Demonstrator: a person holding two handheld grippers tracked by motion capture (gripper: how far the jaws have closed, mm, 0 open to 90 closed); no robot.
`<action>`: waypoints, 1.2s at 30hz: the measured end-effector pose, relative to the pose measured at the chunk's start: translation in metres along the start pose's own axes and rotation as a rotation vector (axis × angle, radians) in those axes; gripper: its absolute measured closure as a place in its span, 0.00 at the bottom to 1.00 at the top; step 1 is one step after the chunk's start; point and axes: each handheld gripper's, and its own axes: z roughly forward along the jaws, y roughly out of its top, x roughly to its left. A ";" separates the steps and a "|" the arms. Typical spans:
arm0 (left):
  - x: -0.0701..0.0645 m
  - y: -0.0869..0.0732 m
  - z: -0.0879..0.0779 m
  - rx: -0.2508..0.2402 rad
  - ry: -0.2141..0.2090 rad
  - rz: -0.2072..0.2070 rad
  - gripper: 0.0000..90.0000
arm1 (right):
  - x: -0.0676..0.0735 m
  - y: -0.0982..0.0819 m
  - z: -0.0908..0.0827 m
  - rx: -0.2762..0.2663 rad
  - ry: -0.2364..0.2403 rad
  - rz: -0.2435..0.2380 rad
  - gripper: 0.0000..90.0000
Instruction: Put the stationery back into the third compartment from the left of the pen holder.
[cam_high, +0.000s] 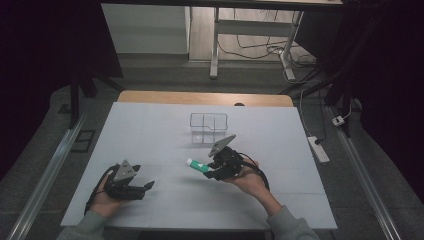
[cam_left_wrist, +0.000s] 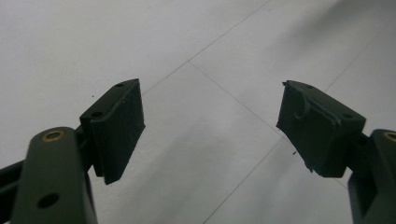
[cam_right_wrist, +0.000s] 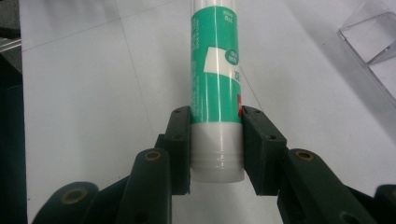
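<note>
Right hand-held gripper (cam_high: 204, 169) is seen closed on a green-and-white tube (cam_high: 197, 165), which looks like a glue stick; in the right gripper view the two black pads (cam_right_wrist: 180, 140) are pressed against the tube's (cam_right_wrist: 216, 93) white end, one on each side, with the green printed body running away from the jaws. From the high view the tube is carried roughly level and pointed toward the left, near the middle of the counter (cam_high: 150, 130); whether it is clear of the white surface cannot be judged. The gripper is borne by the person's right hand (cam_high: 250, 176), and a grey three-cornered plate (cam_high: 221, 145) is tilted above it.

A clear divided box (cam_high: 208, 128) is stood on the counter just beyond the right gripper, apart from the tube; a corner of it (cam_right_wrist: 369, 39) is caught at the upper right of the right gripper view.

Left hand-held gripper (cam_high: 148, 186) is held low at the near left of the counter, well apart from the tube, in the person's left hand (cam_high: 102, 197). Its jaws are spread wide in the left gripper view (cam_left_wrist: 210, 126), with nothing between the pads (cam_left_wrist: 119, 126) but the white counter surface (cam_left_wrist: 187, 37) and its thin seam lines
</note>
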 end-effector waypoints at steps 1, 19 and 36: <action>-0.001 0.001 0.000 -0.001 0.001 0.009 0.25 | 0.000 0.000 0.000 0.001 0.002 0.003 0.72; -0.033 0.035 0.003 -0.031 -0.029 0.197 0.29 | 0.002 0.001 0.011 0.036 0.055 0.010 0.72; -0.059 0.067 0.020 0.005 -0.067 0.349 0.25 | 0.004 0.002 0.014 0.053 0.086 0.012 0.72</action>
